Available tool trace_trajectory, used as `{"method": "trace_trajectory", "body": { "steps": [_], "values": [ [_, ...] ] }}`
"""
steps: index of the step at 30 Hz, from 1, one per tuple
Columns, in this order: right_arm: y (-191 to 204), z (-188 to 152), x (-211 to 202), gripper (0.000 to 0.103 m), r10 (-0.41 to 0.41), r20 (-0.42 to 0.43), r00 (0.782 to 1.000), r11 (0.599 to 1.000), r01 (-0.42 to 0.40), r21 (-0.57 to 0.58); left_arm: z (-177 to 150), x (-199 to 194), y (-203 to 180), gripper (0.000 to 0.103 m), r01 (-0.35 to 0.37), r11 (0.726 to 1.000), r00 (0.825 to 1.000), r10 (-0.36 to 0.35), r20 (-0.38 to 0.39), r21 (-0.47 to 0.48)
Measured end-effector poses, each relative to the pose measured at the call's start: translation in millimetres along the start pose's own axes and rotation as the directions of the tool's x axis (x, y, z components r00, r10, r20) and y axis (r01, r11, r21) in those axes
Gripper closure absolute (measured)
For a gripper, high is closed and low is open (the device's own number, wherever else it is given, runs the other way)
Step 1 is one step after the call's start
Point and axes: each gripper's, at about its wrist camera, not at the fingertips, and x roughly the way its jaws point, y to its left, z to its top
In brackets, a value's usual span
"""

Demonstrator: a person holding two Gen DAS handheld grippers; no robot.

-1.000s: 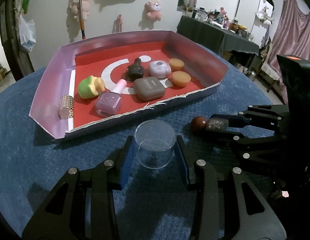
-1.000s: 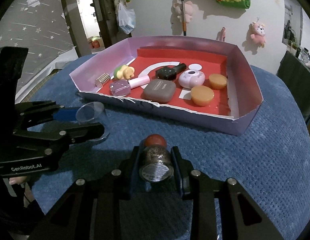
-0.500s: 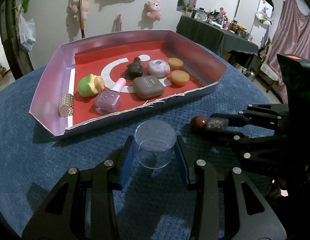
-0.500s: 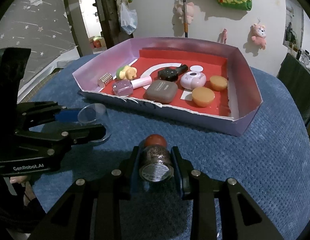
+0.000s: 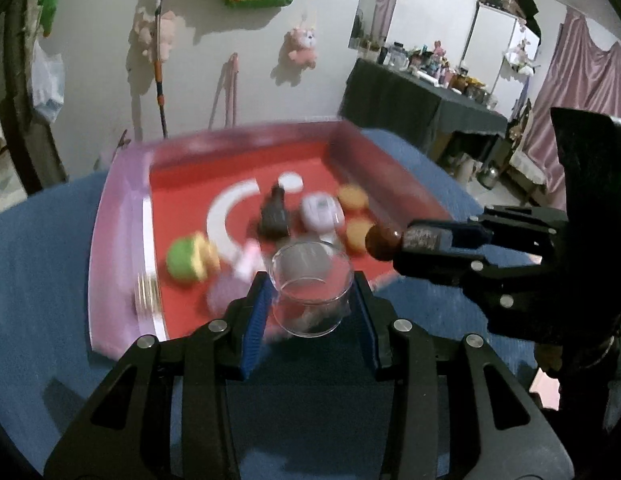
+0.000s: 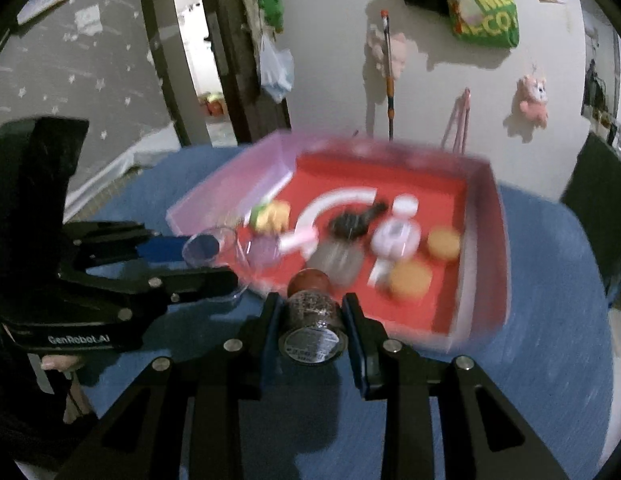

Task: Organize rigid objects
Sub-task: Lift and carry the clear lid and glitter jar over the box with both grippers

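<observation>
A: What has the left claw got?

B: A clear cup, upright, squeezed between its two blue-padded fingers. The jaws are closed onto the cup's sides, so they stand about a cup's width apart. In the right wrist view the same cup shows at the end of that claw, over the near left edge of the tray.

A: And the right claw?

B: Closed on a glitter bottle lying along the fingers, its round red-brown cap pointing forward toward the tray and its labelled base facing the camera. The pads press both sides of the bottle's body. From the left wrist camera the bottle juts from the right claw, cap leading, just right of the cup.

A: Where are they relative to the tray?

B: Both sit at its near edge, above the blue-covered bench. The tray has lilac walls and a red floor. The frames are motion-blurred, so whether either item is past the front wall I cannot tell.

A: What lies in the tray?

B: A green-and-yellow toy, a dark bottle, a lilac round case, and two orange discs.
</observation>
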Motion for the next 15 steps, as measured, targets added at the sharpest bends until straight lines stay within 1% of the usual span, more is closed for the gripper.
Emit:
{"method": "trace_trajectory", "body": {
  "steps": [3, 6, 10, 13, 15],
  "values": [
    [-18, 35, 12, 0.070, -0.019, 0.002, 1.000, 1.000, 0.019, -0.007, 29, 24, 16, 0.065, -0.010, 1.000, 0.999, 0.010, -0.036, -0.009],
    [-41, 65, 39, 0.070, -0.054, -0.045, 0.998, 0.999, 0.054, 0.001, 50, 55, 33, 0.065, -0.045, 0.999, 0.995, 0.043, -0.094, -0.022],
    [-70, 86, 78, 0.070, -0.104, -0.130, 0.986, 0.994, 0.107, 0.018, 65, 91, 49, 0.065, -0.085, 0.996, 0.985, 0.081, -0.152, -0.017],
    [-88, 93, 100, 0.070, -0.098, -0.194, 0.976, 0.992, 0.110, 0.054, 69, 109, 55, 0.065, -0.085, 0.996, 0.980, 0.079, -0.181, -0.025],
    [-95, 96, 115, 0.070, -0.109, -0.243, 0.964, 0.989, 0.129, 0.071, 70, 117, 57, 0.065, -0.097, 0.995, 0.976, 0.090, -0.201, -0.028]
  ]
}}
